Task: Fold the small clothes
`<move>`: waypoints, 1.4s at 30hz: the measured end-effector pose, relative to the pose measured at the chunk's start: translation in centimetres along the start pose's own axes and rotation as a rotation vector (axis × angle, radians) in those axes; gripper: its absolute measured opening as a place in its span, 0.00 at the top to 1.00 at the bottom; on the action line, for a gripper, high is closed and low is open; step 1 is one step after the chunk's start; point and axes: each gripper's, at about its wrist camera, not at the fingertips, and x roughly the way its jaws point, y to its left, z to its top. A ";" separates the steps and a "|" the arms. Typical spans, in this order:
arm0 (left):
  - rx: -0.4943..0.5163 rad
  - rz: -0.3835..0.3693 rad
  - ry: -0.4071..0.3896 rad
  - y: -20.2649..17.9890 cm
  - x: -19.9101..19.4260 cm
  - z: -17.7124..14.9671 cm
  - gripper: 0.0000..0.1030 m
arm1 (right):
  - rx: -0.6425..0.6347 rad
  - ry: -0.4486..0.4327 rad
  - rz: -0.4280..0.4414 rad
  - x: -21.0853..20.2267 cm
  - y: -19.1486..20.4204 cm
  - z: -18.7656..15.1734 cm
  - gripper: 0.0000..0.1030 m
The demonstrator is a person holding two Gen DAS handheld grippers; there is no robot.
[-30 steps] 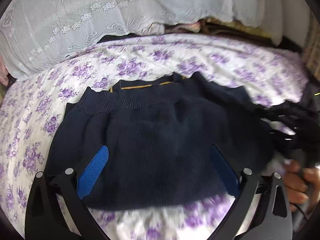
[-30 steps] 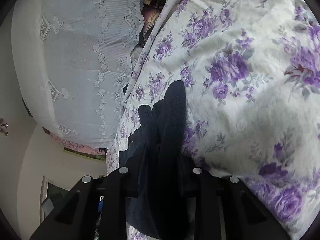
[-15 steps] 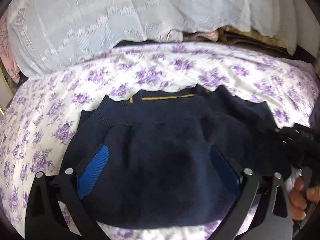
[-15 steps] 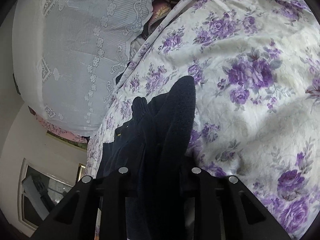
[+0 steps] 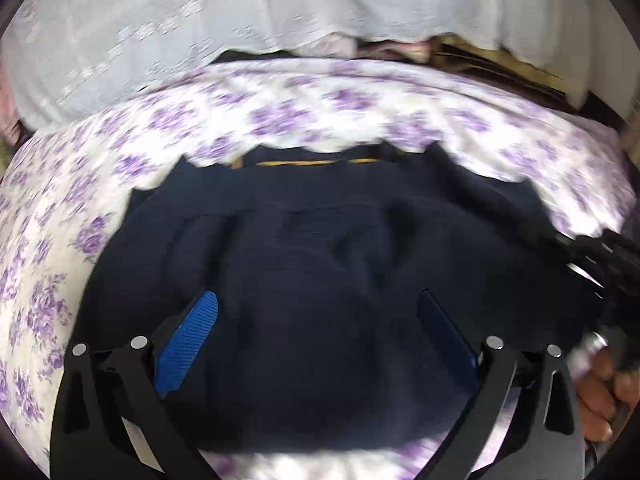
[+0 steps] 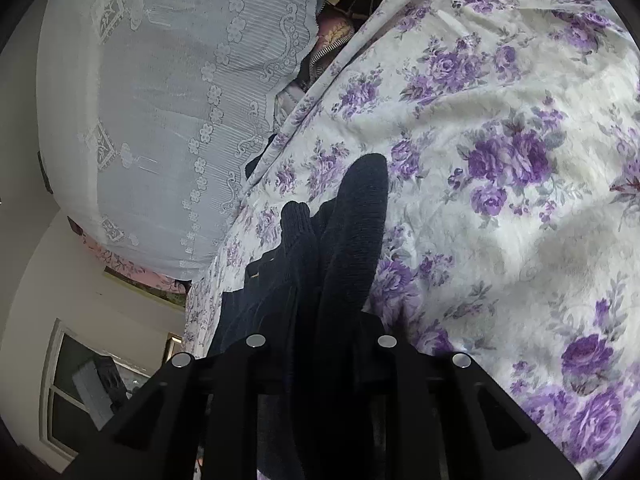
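Navy knit garment [image 5: 320, 300], left wrist view: I see it lying spread on the floral bedsheet [image 5: 280, 108], its ribbed band toward the far side and a thin orange line along its far edge. My left gripper [image 5: 320, 308] hangs over the near half of the cloth with its blue pads [image 5: 188, 340] standing wide apart, released, with nothing pinched between them; whether the tips touch the knit I cannot tell. At the right edge the garment's side runs into my right gripper [image 5: 600, 264], seen only as a dark, blurred shape. A hand [image 5: 604, 396] shows at the near right corner, wrapped around that gripper's handle. Beyond the bed, a pale lace cloth [image 5: 200, 20] hangs across the far side. This whole picture is motion-blurred.

Right wrist view: the scene appears rolled onto its side. My right gripper [image 6: 320, 344] is clenched on a bunched fold of the navy knit garment [image 6: 352, 232], and its jaws are closing further with the fabric between them. The gathered cloth rises out of the fingers and extends away over the floral bedsheet [image 6: 500, 120], which fills the right of the picture. On the left are the pale lace cloth [image 6: 160, 100] and, lower, a window [image 6: 92, 392].
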 end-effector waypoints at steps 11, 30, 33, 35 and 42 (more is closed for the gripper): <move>0.354 -0.087 -0.147 -6.9 -3.6 -4.5 0.05 | 0.101 0.125 0.055 0.7 -1.4 0.6 0.79; 0.573 -0.236 -0.134 -12.3 -1.5 -4.0 0.48 | 0.104 0.242 0.065 0.5 -1.8 0.7 0.80; 0.559 -0.251 -0.168 -12.2 -2.2 -4.1 0.64 | 0.080 0.194 0.056 0.1 -1.0 0.5 0.81; 0.531 -0.273 -0.182 -11.9 -2.5 -4.0 0.68 | 0.069 0.173 0.061 -0.2 -0.4 0.5 0.82; 0.429 -0.350 -0.218 -10.6 -4.4 -3.9 0.75 | 0.067 0.120 0.108 -1.5 1.7 0.3 0.82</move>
